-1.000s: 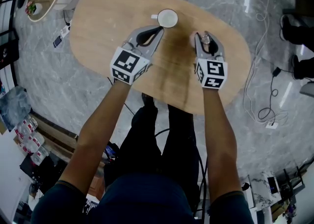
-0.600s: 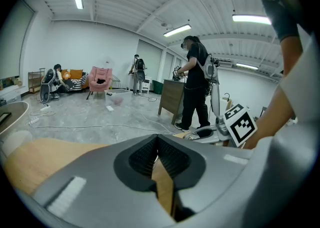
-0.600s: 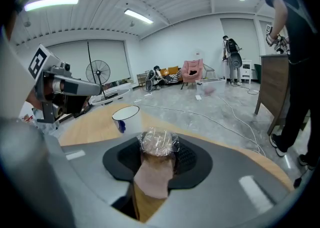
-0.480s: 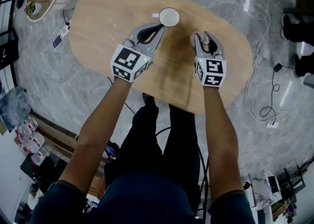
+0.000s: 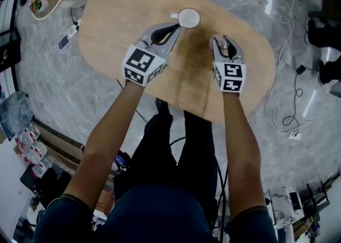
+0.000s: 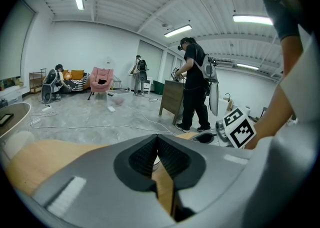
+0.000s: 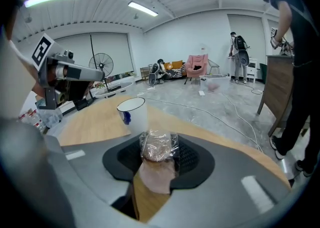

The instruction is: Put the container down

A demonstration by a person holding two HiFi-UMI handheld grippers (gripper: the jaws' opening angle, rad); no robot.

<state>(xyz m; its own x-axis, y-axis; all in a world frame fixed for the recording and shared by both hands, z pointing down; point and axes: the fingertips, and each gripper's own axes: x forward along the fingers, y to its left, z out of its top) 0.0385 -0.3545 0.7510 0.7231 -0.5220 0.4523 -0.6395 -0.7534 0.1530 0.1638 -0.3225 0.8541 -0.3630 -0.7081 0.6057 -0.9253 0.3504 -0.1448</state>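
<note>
While the oval wooden bench (image 5: 117,18) spreads beneath both arms, the step in hand is judged to be the lowering itself, with release not yet made. Left gripper (image 5: 175,27): fingers pressed together on nothing, tips just beside the white mug (image 5: 188,18). Right gripper (image 5: 224,41): fingers (image 7: 189,158) clamped on the container (image 7: 159,146), a small clear crinkled tub upright between them, over the bench near the mug; whether its base touches the wood cannot be told. Next move calls for settling it flat, then parting the fingers without tipping it
</note>
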